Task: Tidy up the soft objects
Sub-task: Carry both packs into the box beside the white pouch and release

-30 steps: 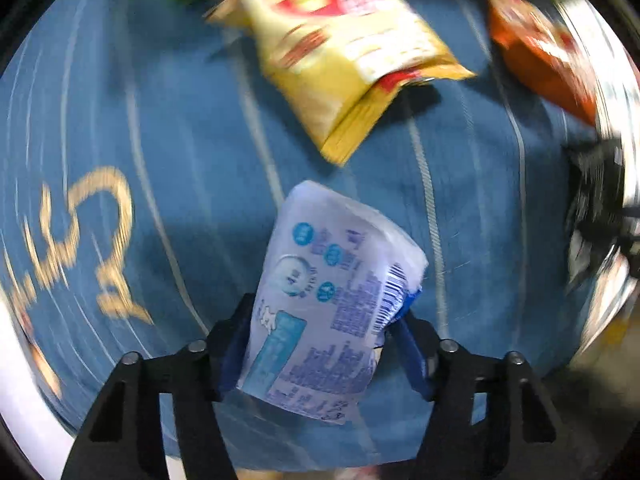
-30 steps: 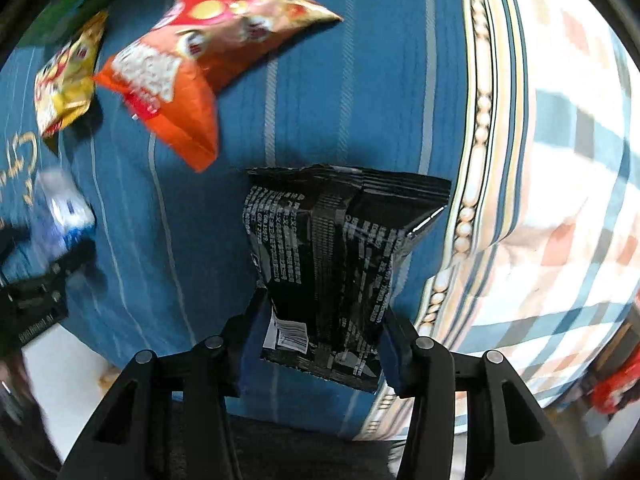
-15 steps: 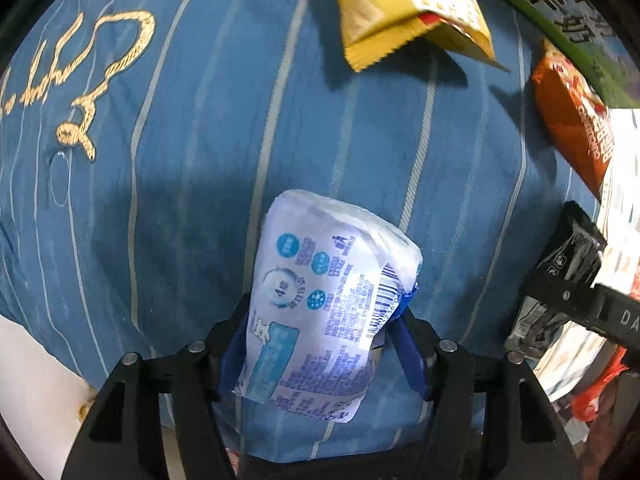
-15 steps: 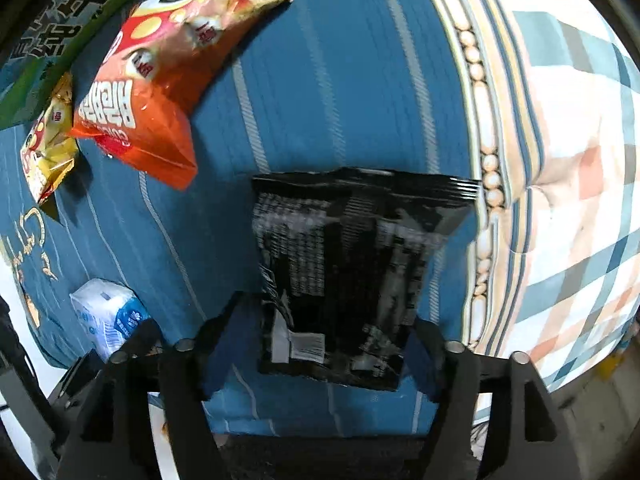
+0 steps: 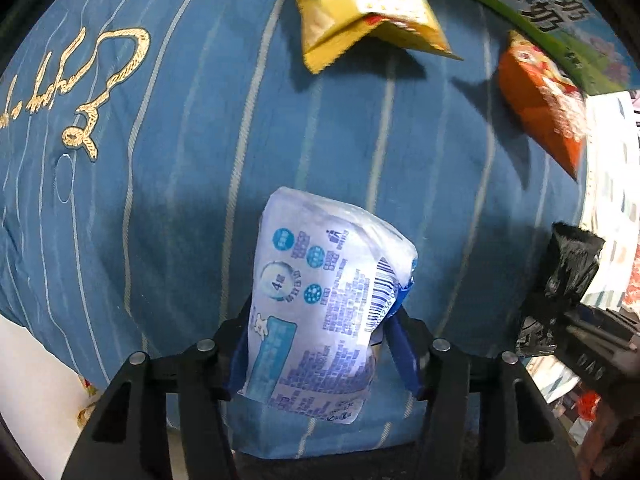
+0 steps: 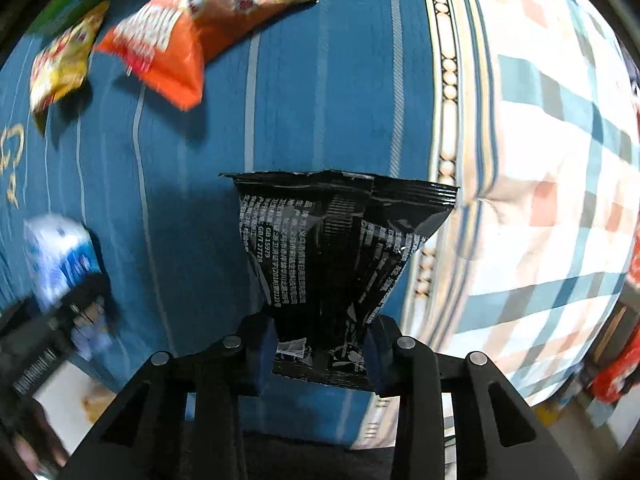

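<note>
My left gripper (image 5: 320, 344) points down at a blue striped bed cover (image 5: 192, 200), and its jaws have just been closing on a white plastic pack with blue print (image 5: 320, 304). The blue pads press on both sides of the pack, so I am holding it over the cover. My right gripper (image 6: 320, 348) has just squeezed tight on a shiny black foil snack bag (image 6: 336, 248). The bottom of the bag is pinched thin between the pads and the top fans out wide above them. This bag hangs over the blue cover too, just beside a checked blanket in white, blue and pink (image 6: 540, 160) that lies to the right. Farther up on the cover I see an orange puffy snack bag (image 6: 188, 32) lying flat. Next to it, to its left, lies a yellow snack bag (image 6: 64, 64). The two are close, but I cannot tell if they touch. Behind them runs a green box edge with big letters (image 5: 560, 20). There is curly gold stitching (image 5: 96, 92) on the cover at the left in my left camera. From my left camera I can see the black bag at the far right edge.
</note>
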{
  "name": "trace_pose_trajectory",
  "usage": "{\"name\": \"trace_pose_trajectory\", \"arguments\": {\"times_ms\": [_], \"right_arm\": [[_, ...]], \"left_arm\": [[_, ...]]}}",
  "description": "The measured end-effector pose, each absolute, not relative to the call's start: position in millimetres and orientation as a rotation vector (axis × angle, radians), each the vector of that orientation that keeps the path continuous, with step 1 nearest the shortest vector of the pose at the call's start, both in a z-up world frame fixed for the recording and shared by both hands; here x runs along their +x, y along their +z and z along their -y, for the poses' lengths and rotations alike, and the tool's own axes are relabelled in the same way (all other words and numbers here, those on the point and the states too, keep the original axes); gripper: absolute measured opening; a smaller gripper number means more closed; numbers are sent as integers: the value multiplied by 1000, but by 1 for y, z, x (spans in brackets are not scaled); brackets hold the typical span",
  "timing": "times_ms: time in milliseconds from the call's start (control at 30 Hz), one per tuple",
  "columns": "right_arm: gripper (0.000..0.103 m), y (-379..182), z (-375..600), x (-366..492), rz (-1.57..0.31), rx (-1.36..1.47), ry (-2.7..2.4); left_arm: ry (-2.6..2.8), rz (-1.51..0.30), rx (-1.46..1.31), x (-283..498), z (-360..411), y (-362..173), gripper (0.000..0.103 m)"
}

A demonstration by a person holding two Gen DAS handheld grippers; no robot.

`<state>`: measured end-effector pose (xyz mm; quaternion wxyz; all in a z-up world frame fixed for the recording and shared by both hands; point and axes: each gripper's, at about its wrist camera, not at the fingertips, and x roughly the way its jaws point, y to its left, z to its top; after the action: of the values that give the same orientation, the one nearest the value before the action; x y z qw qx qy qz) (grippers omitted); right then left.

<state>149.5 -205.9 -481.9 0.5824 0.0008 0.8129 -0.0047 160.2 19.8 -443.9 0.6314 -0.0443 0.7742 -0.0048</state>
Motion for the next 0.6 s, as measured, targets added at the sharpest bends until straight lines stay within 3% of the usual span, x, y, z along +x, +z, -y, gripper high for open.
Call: {"name": "trace_pose_trajectory", "arguments": {"times_ms": [267, 600], "right_arm": [[37, -437, 197, 138, -1798, -49, 52], [37, -370, 200, 148, -1656, 7, 88]], "left_arm": [[-86, -1690, -65, 166, 18, -399, 49], [-166, -1548, -51, 176, 52, -322, 48]]}}
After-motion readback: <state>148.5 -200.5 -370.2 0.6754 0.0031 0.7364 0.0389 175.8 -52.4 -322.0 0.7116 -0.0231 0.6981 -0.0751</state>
